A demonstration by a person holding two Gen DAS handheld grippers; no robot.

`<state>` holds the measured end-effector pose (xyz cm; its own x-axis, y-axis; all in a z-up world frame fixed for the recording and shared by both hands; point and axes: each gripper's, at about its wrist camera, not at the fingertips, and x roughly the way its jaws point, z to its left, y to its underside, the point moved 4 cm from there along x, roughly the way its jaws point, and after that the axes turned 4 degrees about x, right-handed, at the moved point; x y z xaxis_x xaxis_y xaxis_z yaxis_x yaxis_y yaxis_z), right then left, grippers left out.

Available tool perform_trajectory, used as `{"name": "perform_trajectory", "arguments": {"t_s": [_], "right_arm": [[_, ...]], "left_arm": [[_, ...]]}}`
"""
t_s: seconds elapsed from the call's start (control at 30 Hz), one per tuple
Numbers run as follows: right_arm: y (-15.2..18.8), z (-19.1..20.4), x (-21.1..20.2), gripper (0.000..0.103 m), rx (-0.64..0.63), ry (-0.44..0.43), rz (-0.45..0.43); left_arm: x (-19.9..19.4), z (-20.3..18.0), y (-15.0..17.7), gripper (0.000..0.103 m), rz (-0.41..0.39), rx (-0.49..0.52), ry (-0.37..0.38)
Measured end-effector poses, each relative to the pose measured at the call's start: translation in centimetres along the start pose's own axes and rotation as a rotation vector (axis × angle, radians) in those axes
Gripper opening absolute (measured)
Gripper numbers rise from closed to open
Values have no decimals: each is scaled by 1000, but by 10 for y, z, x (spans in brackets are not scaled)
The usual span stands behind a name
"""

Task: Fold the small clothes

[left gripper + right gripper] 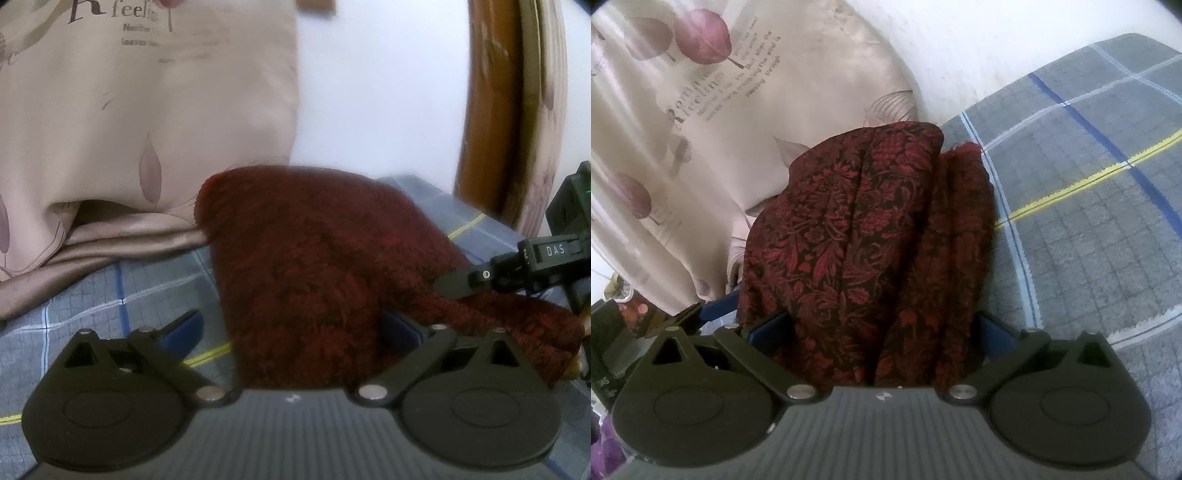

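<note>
Left wrist view: looks over a dark red patterned garment (314, 266) lying bunched on a grey plaid bed cover (110, 295), up against a beige leaf-print quilt (129, 122). Left tongs (291, 328) spread wide, blue pads (184, 328) on either side of the near edge of the cloth, no squeeze visible. Right tongs (454, 284) seen here from the side, coming in at the right, black tip resting on or just above a narrow strip of the same cloth; whether that tip pinches anything cannot be told from this angle. Right wrist view: shows the garment (857, 236) gathered in long lengthwise folds, a smaller ridged fold beside the broader one, running forward from between the right tongs (882, 328), whose pads also stand well apart, cloth filling the gap and hiding any grip. Looks like a task partway through: cloth already doubled into a thick, uneven bundle rather than lying flat, yet edges ragged and not squared, one strip trailing to the side. Probably still needs that strip tucked in, a final fold across, and a flattening on the bed cover (1089, 221).
</note>
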<state>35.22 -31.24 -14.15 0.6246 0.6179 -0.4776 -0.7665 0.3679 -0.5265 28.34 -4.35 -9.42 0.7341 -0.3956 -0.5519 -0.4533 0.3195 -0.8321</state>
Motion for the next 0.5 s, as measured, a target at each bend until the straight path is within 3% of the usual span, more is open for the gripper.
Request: {"name": "perform_trajectory", "arguments": {"t_s": [0.5], "right_arm": [[0,-3,5,103,-30,-34,-6]], "left_arm": [[7,-2,-1,103,15,34,10]]}}
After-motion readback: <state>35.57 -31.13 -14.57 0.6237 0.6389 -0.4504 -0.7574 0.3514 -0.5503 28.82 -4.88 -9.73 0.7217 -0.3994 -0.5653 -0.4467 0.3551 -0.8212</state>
